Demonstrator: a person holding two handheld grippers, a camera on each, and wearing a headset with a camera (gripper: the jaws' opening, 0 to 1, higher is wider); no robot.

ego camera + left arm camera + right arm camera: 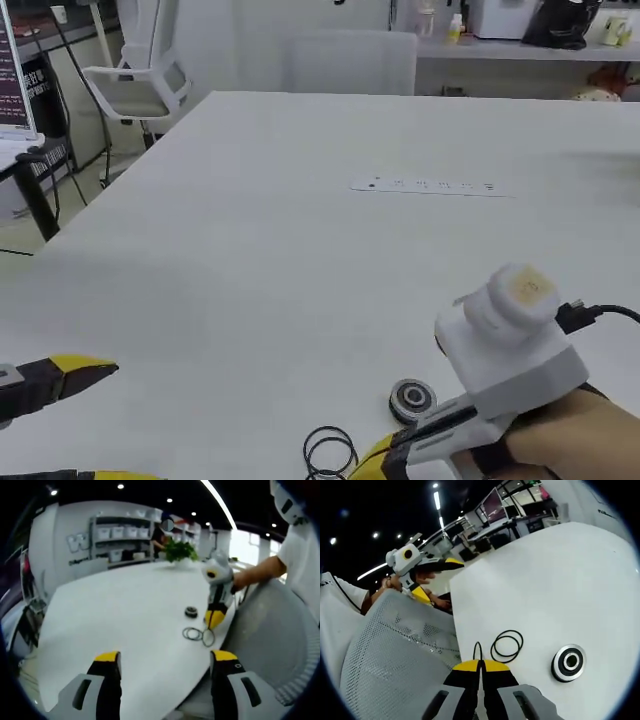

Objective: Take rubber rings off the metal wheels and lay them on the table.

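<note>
We see two thin black rubber rings [507, 646] overlapping flat on the white table [300, 250], near the metal wheel [568, 662]. Our right tongs [480, 663] pinch a third ring [478, 642], its lower half hidden between them; left tongs [165, 662] spread apart.

Rubber rings [507, 646] lying on the table [560, 580]: 2, overlapping. Rubber ring [478, 644] pinched in the closed jaws of the right gripper [480, 666]: 1. That makes 3 rings total. Metal wheel [568, 662]: 1. Grippers: 2, the right one plus the left gripper [166, 656], whose jaws are spread. Power strip [430, 186]: 1. Potted plant [179, 550]: 1. Table: 1.
</note>
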